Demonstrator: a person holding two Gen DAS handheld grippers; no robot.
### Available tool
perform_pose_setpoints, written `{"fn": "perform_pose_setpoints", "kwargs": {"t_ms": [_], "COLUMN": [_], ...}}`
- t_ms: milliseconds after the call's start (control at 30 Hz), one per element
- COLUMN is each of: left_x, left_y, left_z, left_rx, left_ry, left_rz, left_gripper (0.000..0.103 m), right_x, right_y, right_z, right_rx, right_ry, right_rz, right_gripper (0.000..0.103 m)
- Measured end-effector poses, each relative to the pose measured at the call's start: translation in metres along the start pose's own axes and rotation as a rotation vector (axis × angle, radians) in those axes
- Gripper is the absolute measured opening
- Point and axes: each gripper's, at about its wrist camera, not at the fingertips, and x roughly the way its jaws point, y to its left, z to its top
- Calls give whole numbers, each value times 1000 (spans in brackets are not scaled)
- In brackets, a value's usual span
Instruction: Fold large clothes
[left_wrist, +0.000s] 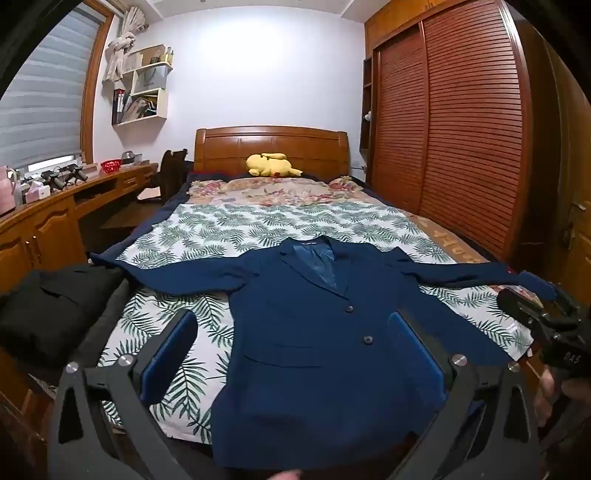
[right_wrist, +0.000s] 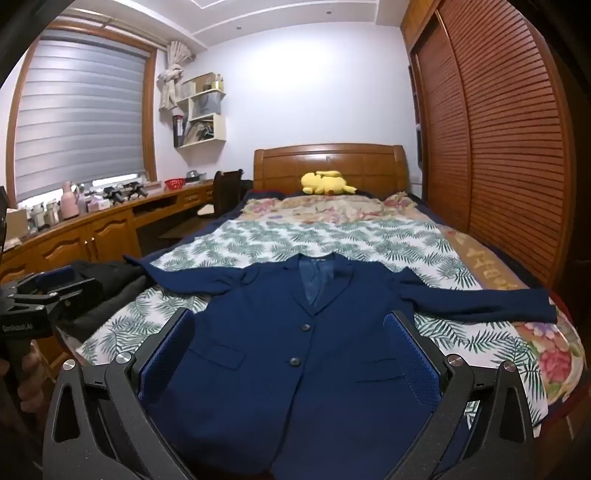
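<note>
A navy blue blazer (left_wrist: 314, 332) lies flat and face up on the bed, buttoned, both sleeves spread out sideways; it also shows in the right wrist view (right_wrist: 288, 350). My left gripper (left_wrist: 291, 332) is open and empty, hovering above the blazer's lower half. My right gripper (right_wrist: 288, 336) is open and empty above the blazer's hem area. The right gripper's body (left_wrist: 546, 325) shows at the right edge of the left wrist view. The left gripper's body (right_wrist: 44, 299) shows at the left edge of the right wrist view.
The bed carries a leaf-print sheet (left_wrist: 229, 229) and a floral cover (left_wrist: 280, 192). A yellow plush toy (left_wrist: 271, 165) lies by the headboard. Dark folded clothes (left_wrist: 55, 306) sit at the bed's left edge. A wooden desk (left_wrist: 55, 214) stands left, a slatted wardrobe (left_wrist: 461, 129) right.
</note>
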Motion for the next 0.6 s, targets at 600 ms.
{"fn": "perform_pose_setpoints", "kwargs": {"t_ms": [600], "left_x": [-1], "left_y": [5], "left_z": [-6], "left_rx": [-14], "left_ry": [3], "left_rz": [0], "left_gripper": [103], "right_x": [1], "right_y": [4], "right_z": [-1], "right_rx": [13], "right_ry": [23], "right_rz": [0], "right_gripper": [103]}}
